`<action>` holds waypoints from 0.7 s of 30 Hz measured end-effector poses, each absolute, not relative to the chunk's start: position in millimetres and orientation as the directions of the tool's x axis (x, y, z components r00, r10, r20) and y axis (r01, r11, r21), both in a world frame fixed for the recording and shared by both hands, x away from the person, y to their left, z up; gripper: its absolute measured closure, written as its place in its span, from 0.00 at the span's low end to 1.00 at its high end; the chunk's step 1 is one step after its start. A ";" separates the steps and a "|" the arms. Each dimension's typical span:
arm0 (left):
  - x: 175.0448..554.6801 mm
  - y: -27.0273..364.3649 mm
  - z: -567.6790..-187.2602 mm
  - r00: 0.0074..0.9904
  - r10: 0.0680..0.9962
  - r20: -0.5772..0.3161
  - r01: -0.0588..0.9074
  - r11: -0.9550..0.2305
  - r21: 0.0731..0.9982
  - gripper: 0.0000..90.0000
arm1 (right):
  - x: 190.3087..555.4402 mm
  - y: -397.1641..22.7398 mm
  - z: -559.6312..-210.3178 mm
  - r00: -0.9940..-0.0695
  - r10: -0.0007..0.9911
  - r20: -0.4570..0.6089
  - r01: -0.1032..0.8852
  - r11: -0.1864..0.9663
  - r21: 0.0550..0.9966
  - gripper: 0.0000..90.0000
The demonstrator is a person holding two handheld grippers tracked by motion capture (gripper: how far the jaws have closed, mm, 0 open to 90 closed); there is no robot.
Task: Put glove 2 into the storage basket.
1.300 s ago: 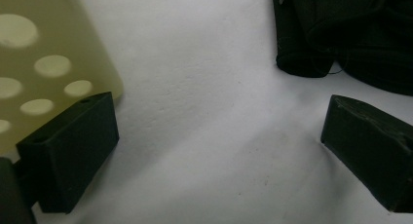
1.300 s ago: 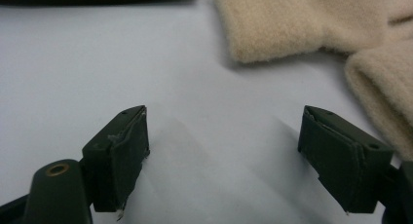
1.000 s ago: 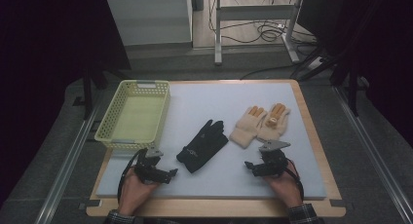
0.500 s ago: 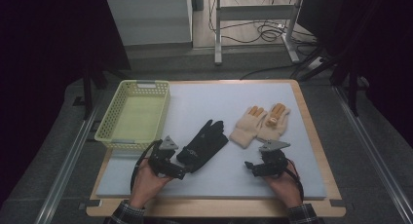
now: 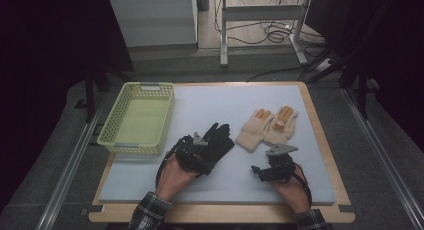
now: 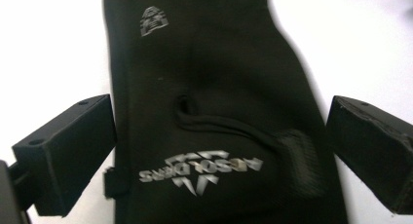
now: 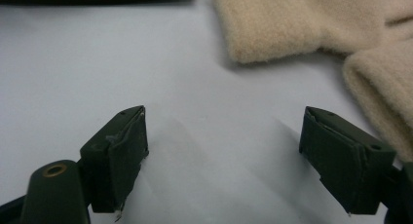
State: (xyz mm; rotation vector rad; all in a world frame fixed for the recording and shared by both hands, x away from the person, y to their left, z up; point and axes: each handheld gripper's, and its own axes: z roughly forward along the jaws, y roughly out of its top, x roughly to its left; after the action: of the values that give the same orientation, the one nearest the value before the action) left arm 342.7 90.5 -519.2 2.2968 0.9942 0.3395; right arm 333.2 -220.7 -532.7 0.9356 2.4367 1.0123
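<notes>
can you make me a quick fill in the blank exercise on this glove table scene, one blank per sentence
1. The left gripper has its jaws open on either side of the cuff of the ______ glove.
2. The basket at the left of the mat is ______ in colour.
3. The two cream gloves have ______ fingertips.
4. The right gripper has ______ between its open jaws.

Missing words: black; yellow-green; orange; nothing

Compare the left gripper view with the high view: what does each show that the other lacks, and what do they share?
Left gripper view alone: silver lettering and a small emblem printed on the black glove, which lies between the open left gripper jaws. High view alone: the yellow basket, the cream gloves, the right gripper and both of the person's hands. Shared: the black glove, the left gripper and the pale mat.
</notes>
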 end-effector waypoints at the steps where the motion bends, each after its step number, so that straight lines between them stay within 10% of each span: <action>1: 345.4 91.2 -521.8 0.683 0.730 -0.008 0.579 -0.535 0.616 0.00 | 333.1 -220.7 -532.7 -0.725 0.686 -0.059 0.443 0.530 0.723 0.19; 15: 350.0 90.3 -534.3 0.723 0.690 -0.037 0.578 -0.574 0.579 0.01 | 333.2 -220.7 -532.8 -0.725 0.686 -0.056 0.445 0.529 0.723 0.19; 21: 349.1 92.6 -523.8 0.735 0.677 -0.032 0.572 -0.595 0.565 0.34 | 333.2 -220.7 -532.8 -0.725 0.686 -0.057 0.444 0.529 0.723 0.19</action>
State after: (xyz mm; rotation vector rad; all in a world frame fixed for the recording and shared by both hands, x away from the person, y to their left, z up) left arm 349.1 92.6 -523.8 2.3798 0.9423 0.2505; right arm 333.2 -220.7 -532.8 0.9361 2.4372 1.0121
